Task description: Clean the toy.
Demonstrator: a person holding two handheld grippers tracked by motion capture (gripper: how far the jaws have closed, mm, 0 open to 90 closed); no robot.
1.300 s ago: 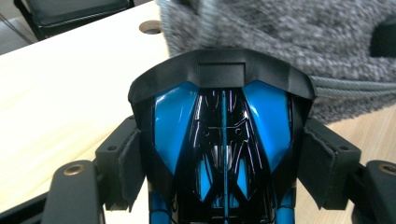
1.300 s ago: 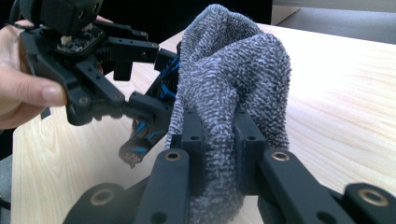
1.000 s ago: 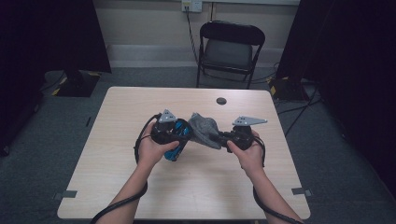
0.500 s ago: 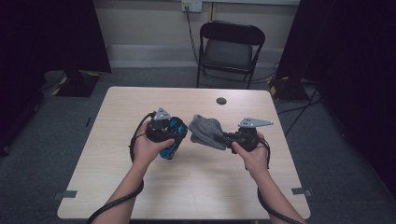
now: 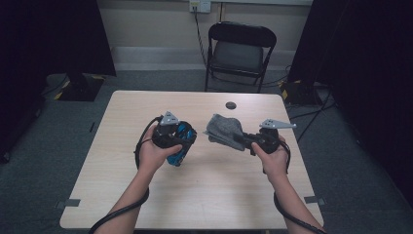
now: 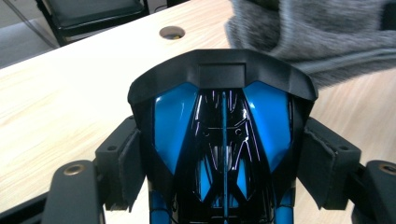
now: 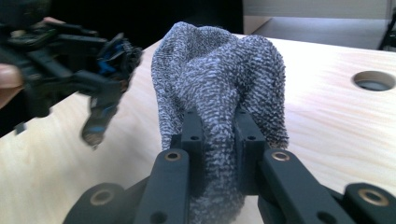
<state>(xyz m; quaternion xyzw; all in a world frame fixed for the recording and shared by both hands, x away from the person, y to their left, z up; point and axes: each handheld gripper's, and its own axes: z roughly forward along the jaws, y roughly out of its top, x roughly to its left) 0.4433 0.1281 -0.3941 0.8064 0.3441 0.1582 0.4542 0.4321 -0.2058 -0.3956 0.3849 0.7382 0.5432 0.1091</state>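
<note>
- The left claw (image 5: 181, 148) grasps a blue and black toy car (image 6: 223, 140) above the surface (image 5: 122, 175), just left of the grey cloth (image 5: 224, 130).
- The right claw (image 7: 218, 135) stays clenched on that cloth, which has drifted right, widening its gap from the car.
- Beyond the cloth lies a round hole (image 5: 231, 105).

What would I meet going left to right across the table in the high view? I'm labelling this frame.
Left hand → left gripper clamping the blue and black toy → grey cloth → right gripper pinching it → right hand.
</note>
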